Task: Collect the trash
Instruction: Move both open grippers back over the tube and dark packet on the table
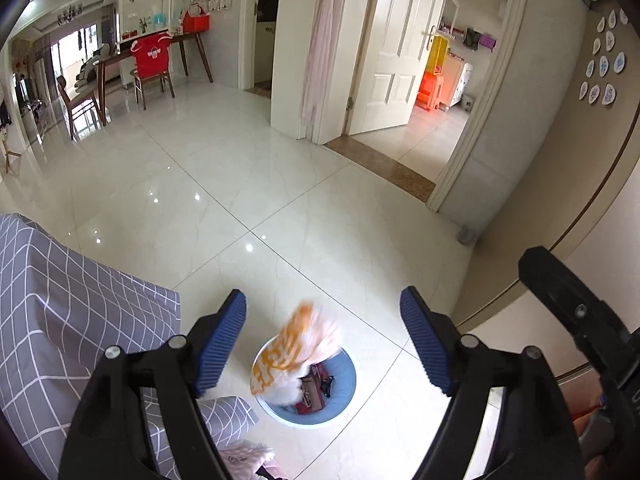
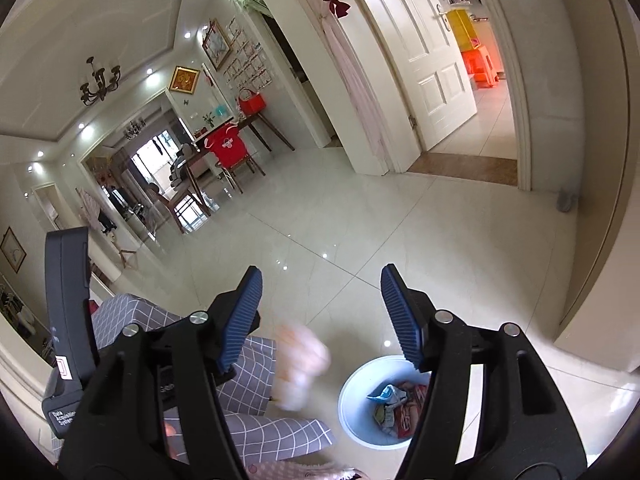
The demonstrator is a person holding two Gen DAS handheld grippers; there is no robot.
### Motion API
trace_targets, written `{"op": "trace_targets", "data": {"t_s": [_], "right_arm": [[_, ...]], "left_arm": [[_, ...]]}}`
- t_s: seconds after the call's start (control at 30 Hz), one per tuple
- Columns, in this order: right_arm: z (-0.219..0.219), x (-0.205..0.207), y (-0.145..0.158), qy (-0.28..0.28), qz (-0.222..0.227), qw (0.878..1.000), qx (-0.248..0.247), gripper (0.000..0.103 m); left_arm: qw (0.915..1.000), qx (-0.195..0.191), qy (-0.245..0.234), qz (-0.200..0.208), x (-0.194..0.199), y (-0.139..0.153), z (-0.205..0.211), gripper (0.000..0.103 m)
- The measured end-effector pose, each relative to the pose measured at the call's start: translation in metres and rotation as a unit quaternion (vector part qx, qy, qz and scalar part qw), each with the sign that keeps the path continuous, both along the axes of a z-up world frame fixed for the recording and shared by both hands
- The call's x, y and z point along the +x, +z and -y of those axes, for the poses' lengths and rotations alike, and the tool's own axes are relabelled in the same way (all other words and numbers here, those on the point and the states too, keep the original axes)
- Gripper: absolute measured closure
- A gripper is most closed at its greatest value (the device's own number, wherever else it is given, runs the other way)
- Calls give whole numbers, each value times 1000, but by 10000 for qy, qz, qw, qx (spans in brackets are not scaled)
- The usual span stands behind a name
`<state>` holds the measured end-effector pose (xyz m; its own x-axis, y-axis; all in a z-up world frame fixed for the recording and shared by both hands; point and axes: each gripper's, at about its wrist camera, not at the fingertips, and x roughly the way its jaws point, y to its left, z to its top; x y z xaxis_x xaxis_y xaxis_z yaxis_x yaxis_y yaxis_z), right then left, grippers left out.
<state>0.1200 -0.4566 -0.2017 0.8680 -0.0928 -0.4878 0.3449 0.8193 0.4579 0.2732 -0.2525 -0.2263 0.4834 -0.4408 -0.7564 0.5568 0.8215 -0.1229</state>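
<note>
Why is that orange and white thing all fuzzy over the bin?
The orange and white wrapper is blurred in mid-air over the blue bin, held by neither gripper. The left gripper is open above it. It looks to be falling.

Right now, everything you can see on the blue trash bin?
The blue trash bin is a round, open-topped pail, plastic by its look, with a pale rim and light blue inner wall. It stands upright on the glossy tile floor, close beside the grey checked cloth. Inside lie crumpled wrappers, red, white and dark. A blurred orange-and-white wrapper is at its mouth, seemingly dropping in. Neither claw touches the bin; whether the cloth touches it I cannot tell.
</note>
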Motion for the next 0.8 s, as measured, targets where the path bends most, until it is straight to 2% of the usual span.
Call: {"op": "trace_targets", "data": {"t_s": [0.4, 0.6, 0.8], "right_arm": [[-10, 9, -1, 162, -210, 9996, 34, 40], [-35, 18, 6, 431, -225, 9988, 14, 39], [-78, 36, 19, 878, -189, 9959, -111, 39]], "left_arm": [[9995, -89, 306, -46, -1, 15, -36, 25], [9980, -181, 594, 76, 0, 35, -78, 25], [9951, -225, 937, 234, 4, 56, -147, 25]]}}
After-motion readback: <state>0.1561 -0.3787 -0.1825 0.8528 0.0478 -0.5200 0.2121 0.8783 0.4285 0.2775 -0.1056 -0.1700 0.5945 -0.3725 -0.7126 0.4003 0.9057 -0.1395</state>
